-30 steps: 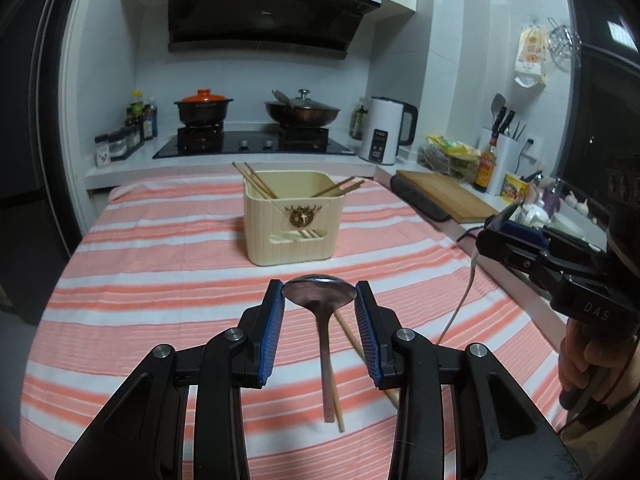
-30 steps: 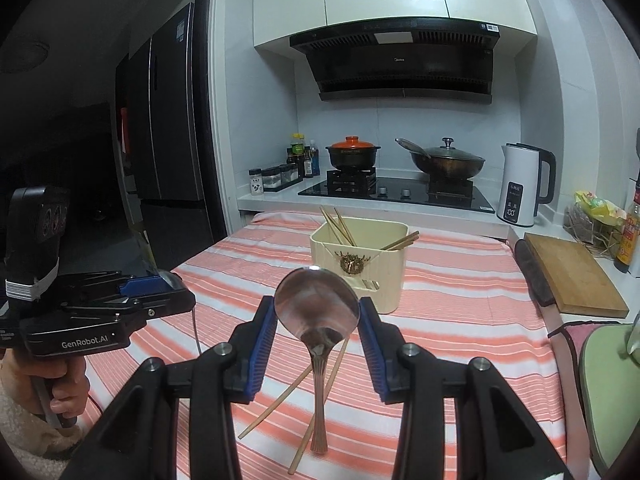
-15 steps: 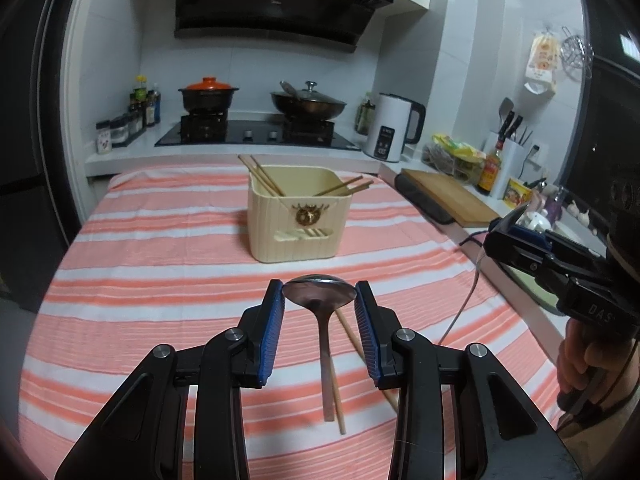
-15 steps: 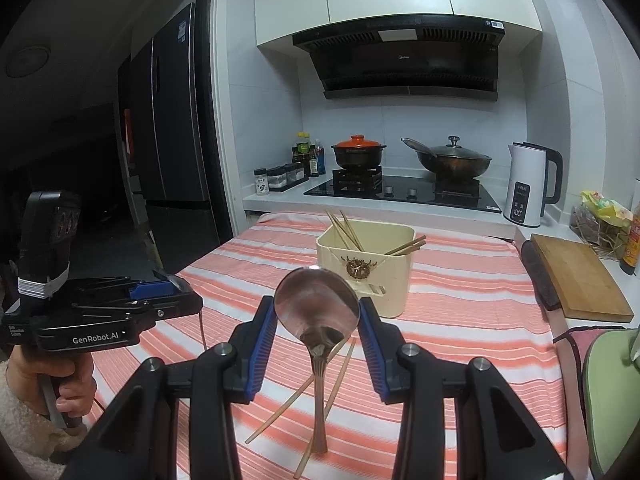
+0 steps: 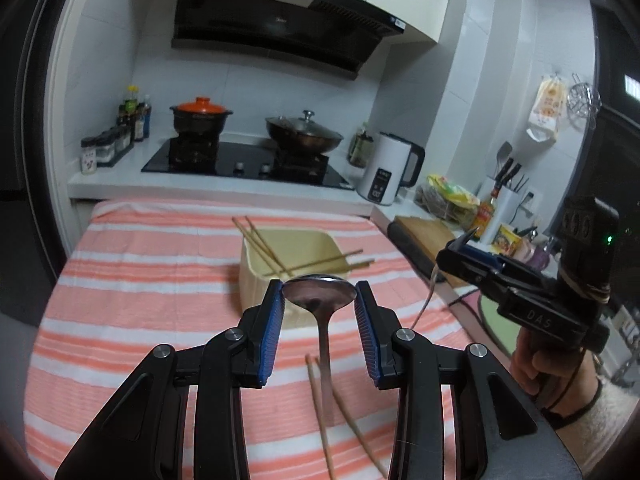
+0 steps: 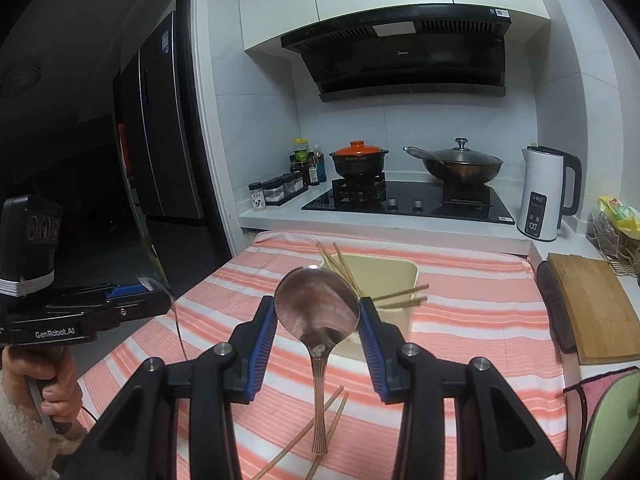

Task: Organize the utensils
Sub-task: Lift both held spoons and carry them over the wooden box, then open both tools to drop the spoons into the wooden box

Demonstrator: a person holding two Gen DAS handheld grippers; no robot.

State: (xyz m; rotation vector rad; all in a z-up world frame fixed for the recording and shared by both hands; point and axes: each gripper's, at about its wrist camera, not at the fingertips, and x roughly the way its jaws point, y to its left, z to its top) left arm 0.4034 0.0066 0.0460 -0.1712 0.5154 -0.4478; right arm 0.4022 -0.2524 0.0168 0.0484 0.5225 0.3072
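Note:
My left gripper [image 5: 319, 294] is shut on the bowl of a metal spoon [image 5: 320, 300], handle hanging down, above the striped table. My right gripper [image 6: 317, 306] is shut on a second metal spoon [image 6: 316, 304], handle hanging down too. A cream utensil box [image 5: 296, 256] stands on the table ahead, with several chopsticks [image 5: 260, 246] leaning in it; it also shows in the right wrist view [image 6: 384, 276]. Two loose chopsticks [image 5: 320, 408] lie on the cloth below the grippers, also seen in the right wrist view [image 6: 316, 432]. Each gripper shows in the other's view, the right one [image 5: 460, 252] and the left one [image 6: 152, 292].
The table has a pink and white striped cloth [image 5: 140, 280]. Behind it is a counter with a hob, an orange-lidded pot [image 5: 200, 114], a wok [image 5: 304, 134] and a white kettle [image 5: 390, 174]. A wooden cutting board [image 6: 588, 308] lies at the right. A fridge [image 6: 160, 140] stands at the left.
Both grippers have risen and moved toward the box, each still holding its spoon. The box now sits lower and nearer in both views.

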